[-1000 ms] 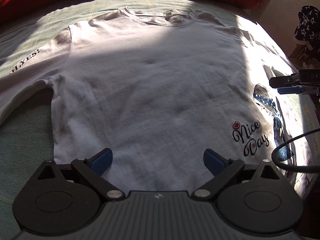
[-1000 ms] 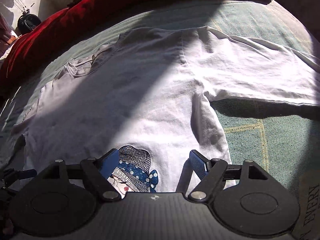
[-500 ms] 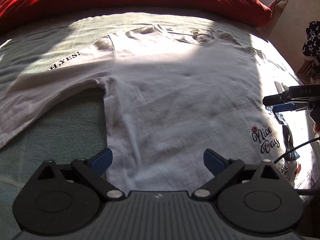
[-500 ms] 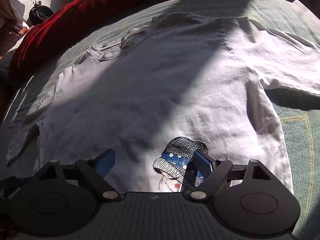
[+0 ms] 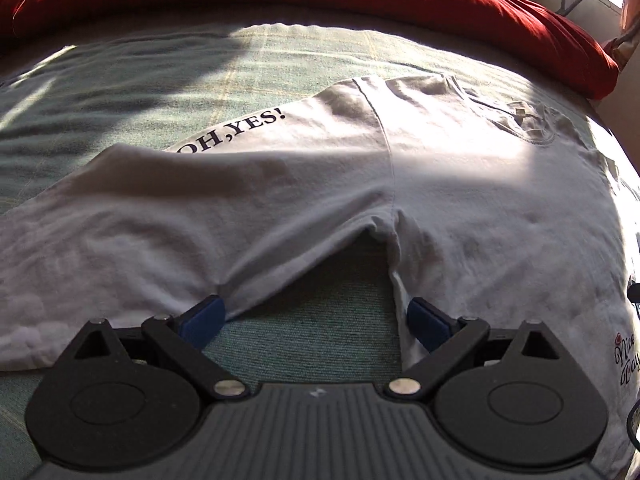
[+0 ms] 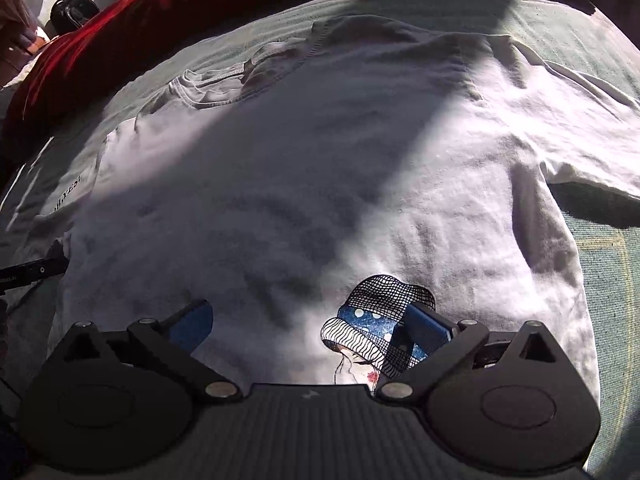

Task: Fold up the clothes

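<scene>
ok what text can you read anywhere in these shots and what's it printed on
"OH,YES!": black print on the left sleeve of the white t-shirt.
"Nice Day": script at the shirt's lower hem, partly cut off by the frame edge.
Neck label: too blurred to read.
White lettering on the left hand-held gripper: too small to read.

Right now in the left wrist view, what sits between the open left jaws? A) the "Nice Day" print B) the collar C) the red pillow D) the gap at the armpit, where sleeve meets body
D: the left gripper has its jaws spread either side of the armpit notch of the white shirt, with green bedcover showing between them and the "OH,YES!" sleeve off to the left.
</scene>
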Available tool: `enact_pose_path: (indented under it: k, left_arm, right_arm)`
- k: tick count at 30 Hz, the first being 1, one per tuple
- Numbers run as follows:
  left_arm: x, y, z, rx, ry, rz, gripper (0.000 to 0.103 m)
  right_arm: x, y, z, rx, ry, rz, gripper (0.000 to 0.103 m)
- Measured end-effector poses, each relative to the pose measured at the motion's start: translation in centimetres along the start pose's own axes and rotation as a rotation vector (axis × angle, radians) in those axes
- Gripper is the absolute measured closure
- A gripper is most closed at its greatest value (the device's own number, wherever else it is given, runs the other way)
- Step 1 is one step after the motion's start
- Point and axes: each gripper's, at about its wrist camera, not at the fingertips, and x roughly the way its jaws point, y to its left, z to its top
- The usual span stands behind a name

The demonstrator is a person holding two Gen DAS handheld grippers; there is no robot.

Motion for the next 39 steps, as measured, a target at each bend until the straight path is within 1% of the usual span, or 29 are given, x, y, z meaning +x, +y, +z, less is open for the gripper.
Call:
enact_pose_path:
  k: [1, 3, 6, 7, 9, 11, 14, 15, 18, 20, 22, 23, 24, 26, 28, 30, 32, 33, 34, 36, 37, 39]
  left_arm:
    - [-0.5, -0.1, 0.0, 0.004, 0.011, -0.005, 0.006]
    - [-1.9, -0.1, 0.5, 0.029, -0.032, 0.0, 0.006]
    - [-2.7, 0.4, 3.4, 0.074, -0.126, 0.003, 0.005]
    - [-2.5, 0.9, 4.3, 0.078, -0.143, 0.012, 0.005]
    - [-1.0, 2.5, 6.3, 0.055, -0.146, 0.023, 0.005]
    - [0.7, 4.4, 7.2, 0.004, -0.124, 0.029, 0.005]
    - [2.7, 7.4, 6.6, -0.097, -0.053, 0.059, 0.006]
    - [2.4, 8.3, 5.6, -0.121, -0.05, 0.067, 0.006]
    - [0.5, 9.3, 3.1, -0.133, -0.038, 0.085, 0.005]
    - [-0.5, 9.5, 2.7, -0.134, -0.027, 0.099, 0.005]
    - [-1.3, 9.5, 3.6, -0.138, -0.046, 0.081, 0.005]
    - [-1.7, 9.5, 4.6, -0.141, -0.08, 0.056, 0.005]
    - [-1.9, 9.4, 5.7, -0.145, -0.113, 0.023, 0.005]
    - [-1.6, 9.0, 8.0, -0.156, -0.153, -0.058, 0.005]
    - [-0.2, 8.7, 9.8, -0.178, -0.144, -0.128, 0.005]
    - [2.0, 7.4, 11.0, -0.198, -0.084, -0.186, 0.005]
    - [4.1, 6.6, 11.5, -0.181, -0.034, -0.196, 0.005]
    - [5.2, 6.3, 11.6, -0.168, -0.013, -0.171, 0.005]
    - [5.9, 6.2, 11.6, -0.154, -0.014, -0.151, 0.005]
    - [6.7, 5.8, 12.2, -0.117, -0.053, -0.123, 0.005]
    - [7.0, 5.6, 12.8, -0.105, -0.06, -0.111, 0.005]
    - [7.2, 5.9, 14.1, -0.107, -0.071, -0.09, 0.005]
  right_arm:
    - [0.1, 0.0, 0.1, 0.004, 0.005, -0.002, 0.0]
    - [0.2, 0.0, 0.4, 0.013, 0.015, -0.006, 0.0]
    - [0.4, 0.2, 0.6, 0.008, 0.025, -0.02, 0.0]
    - [0.5, 0.3, 0.6, 0.003, 0.026, -0.028, 0.0]
    - [0.8, 0.7, 0.6, -0.007, 0.028, -0.048, 0.0]
    - [1.0, 1.1, 0.6, -0.017, 0.029, -0.069, 0.0]
    - [1.0, 1.6, 0.7, -0.031, 0.026, -0.088, 0.0]
    - [0.9, 1.8, 0.7, -0.036, 0.023, -0.091, 0.0]
    - [0.7, 2.4, 0.8, -0.05, 0.016, -0.099, 0.0]
    - [0.6, 2.7, 0.9, -0.06, 0.011, -0.105, 0.0]
    - [0.5, 3.1, 0.9, -0.069, 0.006, -0.111, 0.0]
    - [0.4, 3.3, 0.9, -0.074, 0.004, -0.114, 0.0]
    - [0.3, 3.5, 1.0, -0.079, 0.001, -0.117, 0.0]
    - [0.1, 4.4, 1.1, -0.105, -0.015, -0.117, 0.0]
    - [-0.2, 6.0, 1.3, -0.159, -0.042, -0.104, 0.0]
    - [0.1, 7.5, 1.5, -0.198, -0.045, -0.084, 0.0]
    - [0.5, 8.5, 1.7, -0.203, -0.041, -0.058, 0.0]
    - [0.5, 8.8, 1.7, -0.197, -0.043, -0.05, 0.0]
    - [0.6, 9.0, 1.6, -0.19, -0.043, -0.044, 0.0]
    - [0.7, 9.1, 1.5, -0.172, -0.038, -0.036, 0.0]
    - [0.8, 9.0, 1.4, -0.16, -0.039, -0.038, 0.0]
    - [0.9, 8.8, 1.1, -0.143, -0.035, -0.038, 0.0]
